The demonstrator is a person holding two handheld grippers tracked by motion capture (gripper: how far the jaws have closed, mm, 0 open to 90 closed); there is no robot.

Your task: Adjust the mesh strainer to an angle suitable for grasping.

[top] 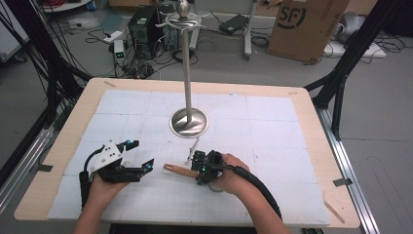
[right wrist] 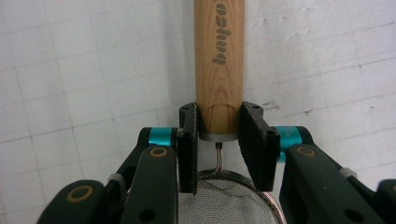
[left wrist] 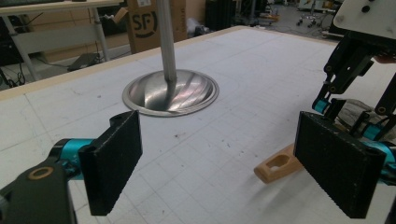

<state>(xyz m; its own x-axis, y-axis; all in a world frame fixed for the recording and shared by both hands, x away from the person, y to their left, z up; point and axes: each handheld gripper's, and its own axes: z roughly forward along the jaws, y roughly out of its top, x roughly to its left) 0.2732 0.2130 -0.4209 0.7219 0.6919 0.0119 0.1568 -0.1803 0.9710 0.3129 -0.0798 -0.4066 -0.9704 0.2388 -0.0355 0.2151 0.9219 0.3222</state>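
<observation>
A strainer with a wooden handle (top: 179,169) lies on the white mat, its handle pointing left. My right gripper (top: 199,168) is shut on that handle (right wrist: 219,60) close to the metal collar, and the wire mesh bowl (right wrist: 229,200) sits just behind its jaws. My left gripper (top: 141,154) hovers to the left of the handle's tip, open, with nothing between its pads (left wrist: 114,158). In the left gripper view the handle's slotted end (left wrist: 279,164) lies beside the right-hand pad. A tall metal stand (top: 187,68) with hooks at its top rises from a round base (top: 189,123) behind both grippers.
The white gridded mat (top: 272,122) covers most of the wooden table (top: 311,105). The stand's shiny base (left wrist: 170,93) is the nearest obstacle ahead of the left gripper. Cardboard boxes, cables and black frame legs lie beyond the table.
</observation>
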